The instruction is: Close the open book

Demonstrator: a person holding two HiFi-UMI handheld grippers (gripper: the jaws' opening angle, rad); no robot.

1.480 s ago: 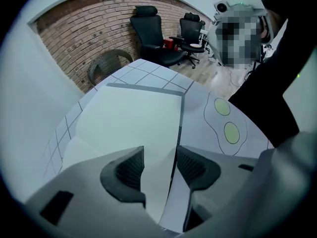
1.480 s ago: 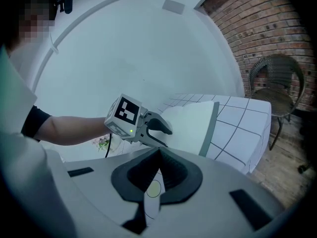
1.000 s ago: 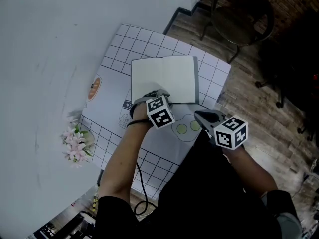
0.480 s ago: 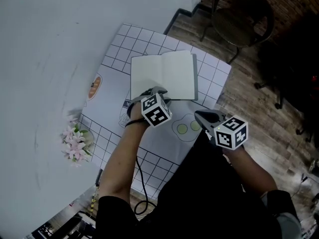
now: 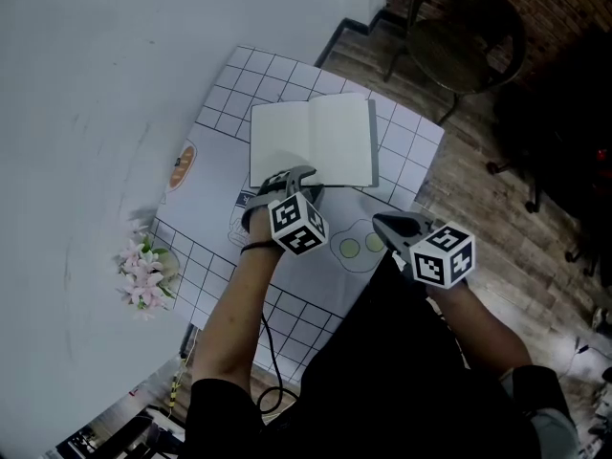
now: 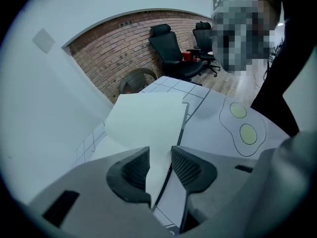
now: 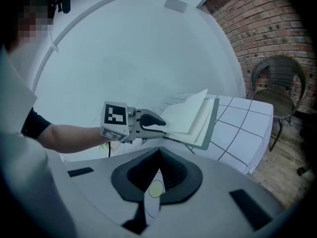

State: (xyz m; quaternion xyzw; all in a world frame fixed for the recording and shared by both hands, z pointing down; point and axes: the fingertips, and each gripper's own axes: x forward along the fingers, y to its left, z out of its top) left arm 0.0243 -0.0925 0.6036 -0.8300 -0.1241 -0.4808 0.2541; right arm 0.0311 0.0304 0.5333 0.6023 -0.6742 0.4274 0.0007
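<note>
flowers: a pink and white bunch [image 5: 143, 273] at the tabletop's edge, well to the left of the book and nearer the person.

round print: an orange disc [image 5: 179, 168] printed on the tabletop cover, left of the book and apart from it.

left tool: it [image 5: 290, 176] comes to the book's near edge from the person's side. Its two ribbed pads sit above and below a sheaf of left-hand pages [image 6: 148, 115], clenched on it. The left gripper view [image 6: 159, 165] shows the white paper filling the gap between the pads. The right gripper view shows the same tool [image 7: 162, 128] pinching the near edge of the raised leaves.

book: it [image 5: 316, 142] lies open on the gridded tabletop [image 5: 406, 127], blank white pages up and a grey cover edge along its right side. The gripped sheaf is tilted up off the left half, and the right half lies flat. From the side [image 7: 190, 115] the leaves fan upward from the spine.

egg drawing: a two-yolk outline [image 5: 359, 247] printed on the tabletop, just on the person's side of the book, below its right half.

right tool: it [image 5: 382, 223] hangs near the egg drawing, off the book's near right corner and apart from it. Its jaws are clenched together on nothing [image 7: 157, 180].

wicker chair: a dark round one [image 5: 464, 27] on the wooden floor beyond the book's far right corner, off the tabletop.
</note>
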